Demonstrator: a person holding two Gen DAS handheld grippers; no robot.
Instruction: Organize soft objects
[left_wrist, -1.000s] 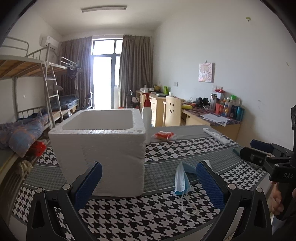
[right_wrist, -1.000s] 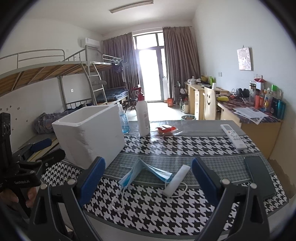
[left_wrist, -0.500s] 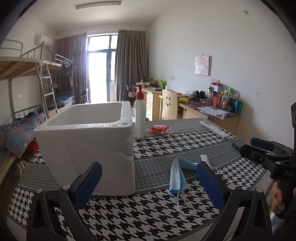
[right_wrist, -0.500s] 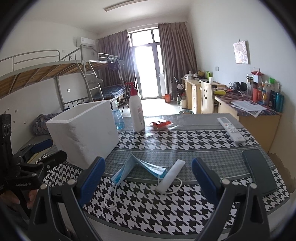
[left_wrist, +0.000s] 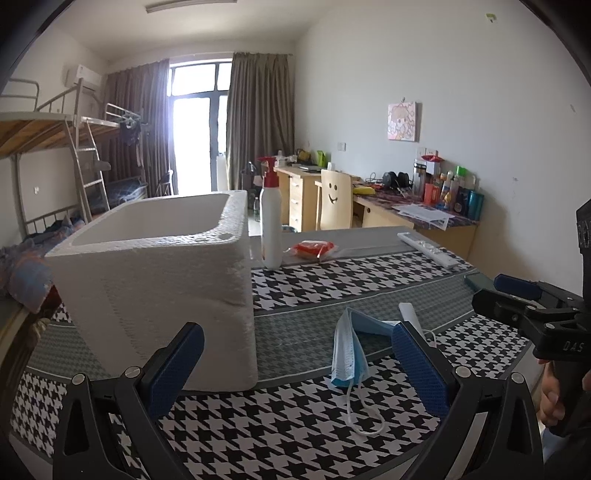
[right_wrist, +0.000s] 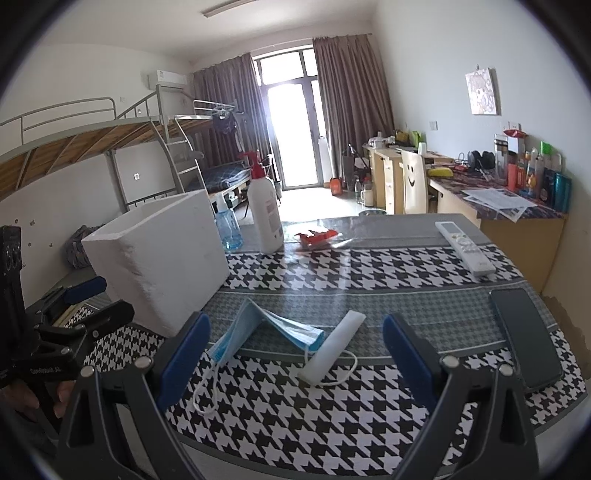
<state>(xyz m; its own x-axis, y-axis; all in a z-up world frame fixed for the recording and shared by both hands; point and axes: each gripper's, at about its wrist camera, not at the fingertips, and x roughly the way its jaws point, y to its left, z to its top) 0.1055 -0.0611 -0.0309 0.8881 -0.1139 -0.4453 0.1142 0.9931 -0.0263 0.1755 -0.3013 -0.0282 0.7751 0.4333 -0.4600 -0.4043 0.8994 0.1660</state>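
Observation:
A folded blue face mask (left_wrist: 349, 349) lies on the houndstooth tablecloth, its white ear loops trailing toward me; it also shows in the right wrist view (right_wrist: 266, 332). A white foam strip (right_wrist: 332, 349) lies beside it, also seen in the left wrist view (left_wrist: 410, 314). A white foam box (left_wrist: 159, 284) with an open top stands to the left, and shows in the right wrist view (right_wrist: 159, 254). My left gripper (left_wrist: 295, 365) is open and empty, just short of the mask. My right gripper (right_wrist: 295, 354) is open and empty, above the mask and strip.
A white pump bottle with red top (right_wrist: 264, 210), a blue bottle (right_wrist: 229, 229), a red packet (right_wrist: 317, 236), a white remote (right_wrist: 465, 251) and a dark phone (right_wrist: 524, 336) lie on the table (right_wrist: 369, 273). A desk and bunk bed stand behind.
Both grippers have shifted a little closer to the table; the box and mask sit larger and more to the left in view. Nothing was grasped.

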